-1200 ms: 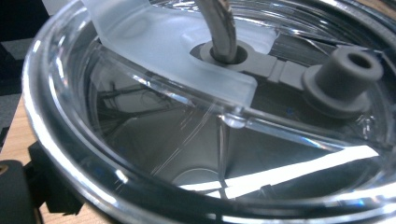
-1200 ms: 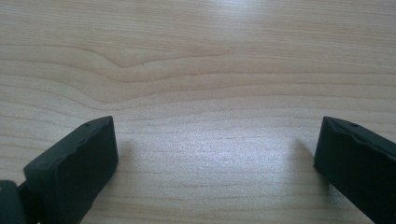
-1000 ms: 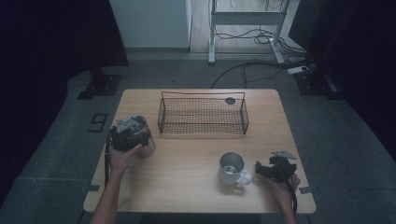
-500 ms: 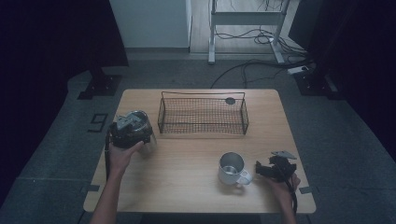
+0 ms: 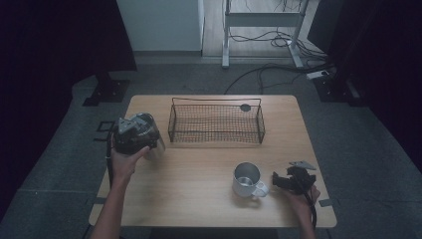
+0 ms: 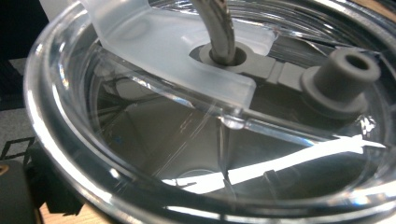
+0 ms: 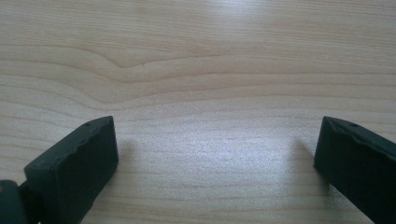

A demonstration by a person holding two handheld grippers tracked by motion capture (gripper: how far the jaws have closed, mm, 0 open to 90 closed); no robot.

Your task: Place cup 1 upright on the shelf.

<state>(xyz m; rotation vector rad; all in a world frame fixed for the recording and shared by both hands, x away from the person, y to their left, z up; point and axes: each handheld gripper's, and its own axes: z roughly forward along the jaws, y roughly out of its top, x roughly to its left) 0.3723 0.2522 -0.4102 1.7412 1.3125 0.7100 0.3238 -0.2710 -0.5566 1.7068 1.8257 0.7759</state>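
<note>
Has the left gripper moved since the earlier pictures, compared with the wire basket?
Yes. In the high view, the left gripper has shifted slightly up the picture, toward the wire basket's left end.

1. The high view is dim, with a grey-blue cast. The pale rectangular wooden worktop (image 5: 199,199) is the brightest area, while black curtains at both sides fall into near-total darkness.
2. Light comes from above: the small white metal mug (image 5: 247,180) casts only a short, soft shadow beside itself.
3. The high view is soft and slightly grainy; fine detail is lost.
4. In the left gripper view, the round clear plastic lid (image 6: 140,56) sits very close to the lens. White glare streaks cross its lower part, and its rim is blurred.
5. The right gripper view is evenly lit and sharp on the wood grain, with soft shadows beside the two black jaws, which are slightly out of focus.
</note>
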